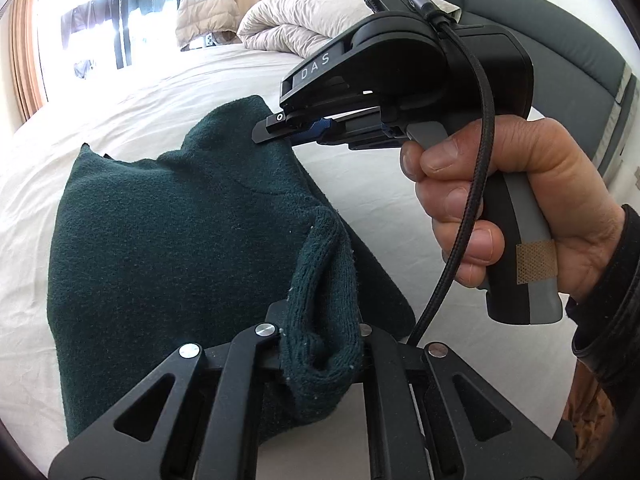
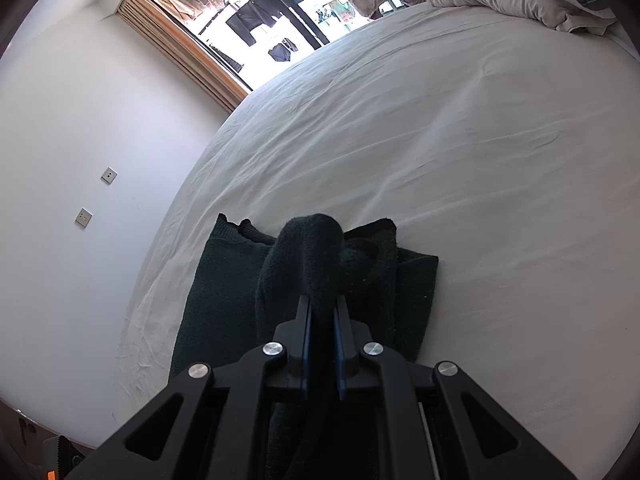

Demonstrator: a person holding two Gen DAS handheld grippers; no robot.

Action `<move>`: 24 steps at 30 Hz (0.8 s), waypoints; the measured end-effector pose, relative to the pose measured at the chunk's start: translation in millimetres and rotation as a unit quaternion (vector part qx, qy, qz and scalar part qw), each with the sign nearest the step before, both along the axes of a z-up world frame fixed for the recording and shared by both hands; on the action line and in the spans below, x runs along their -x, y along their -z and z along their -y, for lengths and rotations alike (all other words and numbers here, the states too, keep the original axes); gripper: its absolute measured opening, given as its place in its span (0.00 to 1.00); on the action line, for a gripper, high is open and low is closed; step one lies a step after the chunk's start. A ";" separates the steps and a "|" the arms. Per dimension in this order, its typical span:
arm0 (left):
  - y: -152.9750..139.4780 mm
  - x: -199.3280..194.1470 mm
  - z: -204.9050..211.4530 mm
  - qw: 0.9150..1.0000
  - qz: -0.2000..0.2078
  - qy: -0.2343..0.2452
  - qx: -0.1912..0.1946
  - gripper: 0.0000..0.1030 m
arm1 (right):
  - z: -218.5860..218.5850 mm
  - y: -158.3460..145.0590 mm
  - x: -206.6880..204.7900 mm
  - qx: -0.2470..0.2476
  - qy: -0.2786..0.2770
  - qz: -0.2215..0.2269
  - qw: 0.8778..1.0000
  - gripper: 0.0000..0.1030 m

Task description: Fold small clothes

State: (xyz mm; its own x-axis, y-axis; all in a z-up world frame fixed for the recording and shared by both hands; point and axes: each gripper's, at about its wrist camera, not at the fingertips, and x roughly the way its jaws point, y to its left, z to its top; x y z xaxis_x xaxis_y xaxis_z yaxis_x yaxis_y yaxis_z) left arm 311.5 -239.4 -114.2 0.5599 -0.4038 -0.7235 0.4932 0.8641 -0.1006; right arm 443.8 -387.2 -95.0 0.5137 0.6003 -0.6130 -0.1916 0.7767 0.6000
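Both claws are clamped on the dark green sweater [image 1: 168,240] lying on the white bed [image 1: 200,80], the left claw [image 1: 320,344] pinching a bunched edge and the right claw [image 1: 280,132] gripping what seems the far edge, with the sweater stretching away ahead of both.

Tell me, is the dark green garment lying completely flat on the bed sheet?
No, a fold of the dark green garment is lifted off the bed sheet, pinched by the left gripper.
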 end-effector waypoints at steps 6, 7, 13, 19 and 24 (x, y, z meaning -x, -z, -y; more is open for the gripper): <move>-3.9 2.4 17.1 1.000 0.001 0.000 -0.008 0.06 | 5.1 8.0 -8.9 0.009 0.003 -0.012 1.000 0.10; -1.2 1.0 16.1 1.000 -0.003 -0.001 -0.009 0.07 | 3.7 10.7 -9.7 0.013 0.001 -0.016 1.000 0.10; -5.8 8.8 0.7 0.999 -0.029 0.013 0.038 0.22 | 13.0 34.1 -8.3 0.006 0.016 -0.032 0.999 0.11; -34.8 37.8 -72.8 0.995 -0.011 0.000 0.100 0.68 | 36.4 25.0 5.1 -0.010 0.063 -0.029 0.998 0.27; -40.1 15.4 -134.9 0.993 0.012 -0.063 0.094 0.68 | 36.4 -3.2 52.6 -0.015 0.059 -0.013 0.998 0.27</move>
State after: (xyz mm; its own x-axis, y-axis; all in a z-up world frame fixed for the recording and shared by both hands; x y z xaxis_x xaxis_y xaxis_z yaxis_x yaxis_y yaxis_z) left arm 296.1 -104.5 -74.1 0.6312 -0.4570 -0.6267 0.3873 0.8858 -0.2558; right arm 391.1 -423.5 -91.8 0.5652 0.5558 -0.6096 -0.0840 0.7739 0.6277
